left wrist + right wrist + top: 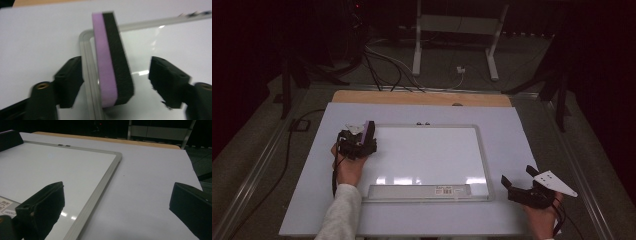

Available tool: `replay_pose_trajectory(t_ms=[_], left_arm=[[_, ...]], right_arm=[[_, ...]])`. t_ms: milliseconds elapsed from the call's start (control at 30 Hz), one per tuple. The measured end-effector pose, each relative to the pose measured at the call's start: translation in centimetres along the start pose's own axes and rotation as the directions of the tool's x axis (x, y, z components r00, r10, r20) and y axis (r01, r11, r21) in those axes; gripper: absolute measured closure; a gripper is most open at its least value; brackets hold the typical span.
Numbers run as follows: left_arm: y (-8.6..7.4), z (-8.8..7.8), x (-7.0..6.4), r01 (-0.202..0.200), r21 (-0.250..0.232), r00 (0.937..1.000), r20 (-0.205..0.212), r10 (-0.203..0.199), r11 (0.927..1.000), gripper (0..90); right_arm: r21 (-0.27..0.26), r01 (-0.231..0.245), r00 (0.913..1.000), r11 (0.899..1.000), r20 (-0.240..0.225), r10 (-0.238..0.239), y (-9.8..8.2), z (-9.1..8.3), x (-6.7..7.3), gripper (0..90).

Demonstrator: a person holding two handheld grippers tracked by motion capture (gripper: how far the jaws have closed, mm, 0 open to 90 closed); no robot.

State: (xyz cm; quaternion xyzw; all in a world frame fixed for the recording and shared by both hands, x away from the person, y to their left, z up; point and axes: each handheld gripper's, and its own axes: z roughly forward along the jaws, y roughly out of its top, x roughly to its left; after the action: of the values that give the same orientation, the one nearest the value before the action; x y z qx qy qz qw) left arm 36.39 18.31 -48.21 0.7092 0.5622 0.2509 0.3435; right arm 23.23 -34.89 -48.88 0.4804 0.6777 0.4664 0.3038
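Left forearm in a pale sleeve (343,210), reaching up from the bottom edge, hand wrapped round the left gripper (363,134) at the top left corner of the whiteboard (427,155). Jaws apart, nothing pinched: purple-and-black eraser (111,60) standing on edge between them, clear of both pads, a gap on each side. Eraser resting on the board just inside the silver frame (86,57), purple foam toward the frame, black felt toward the writing surface.

Right hand low at the near right corner of the table (512,125), right gripper (518,180) just off the board's near right corner, jaws spread wide and empty, pointing back toward the board, grey three-cornered plate on top.

From above: whole board, blank, with label strip (419,190) along its near edge, lying on the pale table. From the left gripper view: eraser's two layers, its slight tilt, the rounded frame corner. From the right gripper view: board's right frame edge running away between the open jaws, bare table beyond.
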Motion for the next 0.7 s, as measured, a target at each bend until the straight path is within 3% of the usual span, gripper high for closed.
replay_pose_trajectory(t_ms=[67,200,333,467,567,700], left_arm=[[0.1,-1.0,0.1,0.01,-0.045,0.9991,0.041,-0.008,0.9989,21.7],[0.0,-3.5,0.3,-0.01,-0.119,0.9953,0.095,0.021,0.9929,13.9],[-0.6,-6.0,1.0,0.003,-0.188,0.9887,0.148,0.025,0.9822,2.1],[-1.9,-8.4,1.4,-0.018,-0.26,0.982,0.177,0.066,0.9656,0.6],[-3.2,-9.9,1.4,-0.063,-0.302,0.984,0.14,0.11,0.9512,0.6],[-5.0,-11.1,1.7,-0.087,-0.318,0.9857,0.11,0.128,0.9439,0.6]], right_arm=[[0.001,0.001,1.0,1.0,-0.001,-0.001,0.0,0.0,0.0,0.1],[-0.003,0.008,0.9999,1.0,-0.009,-0.008,0.0,0.0,0.1,0.1],[-0.009,0.008,0.9999,1.0,-0.015,-0.008,0.1,0.0,0.2,0.1],[-0.017,0.016,0.9996,1.0,-0.023,-0.017,0.1,-0.1,0.4,0.1],[-0.022,0.022,0.9992,1.0,-0.034,-0.023,0.2,0.0,0.6,0.1],[-0.025,0.026,0.9986,0.999,-0.045,-0.027,0.2,0.0,0.9,0.1]])
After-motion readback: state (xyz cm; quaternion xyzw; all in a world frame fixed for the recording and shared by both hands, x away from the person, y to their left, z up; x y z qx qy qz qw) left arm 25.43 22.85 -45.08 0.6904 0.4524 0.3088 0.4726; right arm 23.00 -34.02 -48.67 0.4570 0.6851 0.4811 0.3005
